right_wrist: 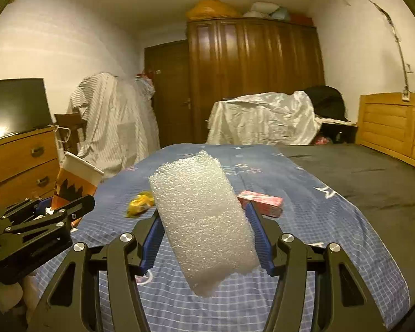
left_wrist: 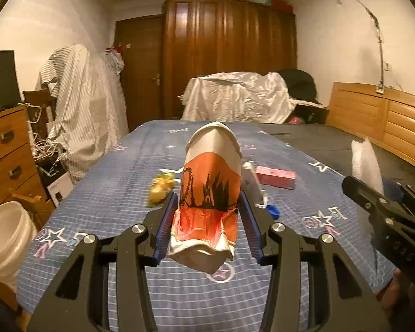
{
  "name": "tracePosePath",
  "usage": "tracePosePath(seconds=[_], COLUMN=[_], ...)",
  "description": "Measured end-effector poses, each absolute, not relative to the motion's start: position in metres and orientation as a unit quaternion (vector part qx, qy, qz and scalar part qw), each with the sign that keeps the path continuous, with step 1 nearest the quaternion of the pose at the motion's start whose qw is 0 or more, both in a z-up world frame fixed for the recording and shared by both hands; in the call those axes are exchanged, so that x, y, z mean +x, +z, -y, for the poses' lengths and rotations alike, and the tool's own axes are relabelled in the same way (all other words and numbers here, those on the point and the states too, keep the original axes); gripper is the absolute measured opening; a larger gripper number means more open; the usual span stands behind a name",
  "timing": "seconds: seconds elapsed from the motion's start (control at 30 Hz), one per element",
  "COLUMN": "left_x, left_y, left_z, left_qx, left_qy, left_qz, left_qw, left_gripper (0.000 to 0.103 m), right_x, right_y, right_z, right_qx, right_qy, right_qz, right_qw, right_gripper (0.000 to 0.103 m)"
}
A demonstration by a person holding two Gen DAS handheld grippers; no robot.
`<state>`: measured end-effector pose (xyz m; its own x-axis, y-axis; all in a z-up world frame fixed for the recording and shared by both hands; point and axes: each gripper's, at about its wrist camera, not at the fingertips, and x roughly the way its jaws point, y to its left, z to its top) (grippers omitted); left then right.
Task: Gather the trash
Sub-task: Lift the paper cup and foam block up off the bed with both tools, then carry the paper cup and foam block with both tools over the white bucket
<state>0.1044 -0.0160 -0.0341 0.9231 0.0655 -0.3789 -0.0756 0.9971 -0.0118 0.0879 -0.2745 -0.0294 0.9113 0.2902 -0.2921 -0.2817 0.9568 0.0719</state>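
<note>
My left gripper (left_wrist: 209,207) is shut on a crushed paper cup (left_wrist: 210,182) printed orange with a black skyline, held above the blue bedspread (left_wrist: 119,193). The blue pads press both sides of the cup. My right gripper (right_wrist: 204,213) is shut on a roll of white bubble wrap (right_wrist: 202,215), also lifted off the bed. On the spread lie a yellow wrapper (left_wrist: 160,188), a pink box (left_wrist: 276,177), a clear plastic piece (left_wrist: 251,179) and a blue bottle cap (left_wrist: 272,210). Each gripper shows at the edge of the other's view: the right gripper (left_wrist: 384,202) with the bubble wrap (left_wrist: 365,163), the left gripper (right_wrist: 49,213) with the cup (right_wrist: 74,179).
A white bucket (left_wrist: 5,238) stands on the floor left of the bed, beside a wooden dresser (left_wrist: 5,149). A cloth-draped chair (left_wrist: 80,105), a covered table (left_wrist: 235,96), a wardrobe (left_wrist: 229,49) and a wooden headboard (left_wrist: 387,116) surround the bed. The bed's right half is a dark sheet (right_wrist: 359,177).
</note>
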Motion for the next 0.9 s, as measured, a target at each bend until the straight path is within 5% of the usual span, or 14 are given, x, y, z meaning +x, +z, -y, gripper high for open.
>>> tracePosePath(seconds=[0.9], left_x=[0.058], left_y=[-0.002], left_z=[-0.192], left_qx=[-0.07], left_qy=[0.223], left_qz=[-0.197], left_qw=[0.952], left_gripper=[0.044], right_x=[0.106], right_y=[0.04], right_z=[-0.003], right_qx=[-0.049], right_qy=[0.347], right_qz=[-0.154], right_qw=[0.924], right_gripper=[0.059])
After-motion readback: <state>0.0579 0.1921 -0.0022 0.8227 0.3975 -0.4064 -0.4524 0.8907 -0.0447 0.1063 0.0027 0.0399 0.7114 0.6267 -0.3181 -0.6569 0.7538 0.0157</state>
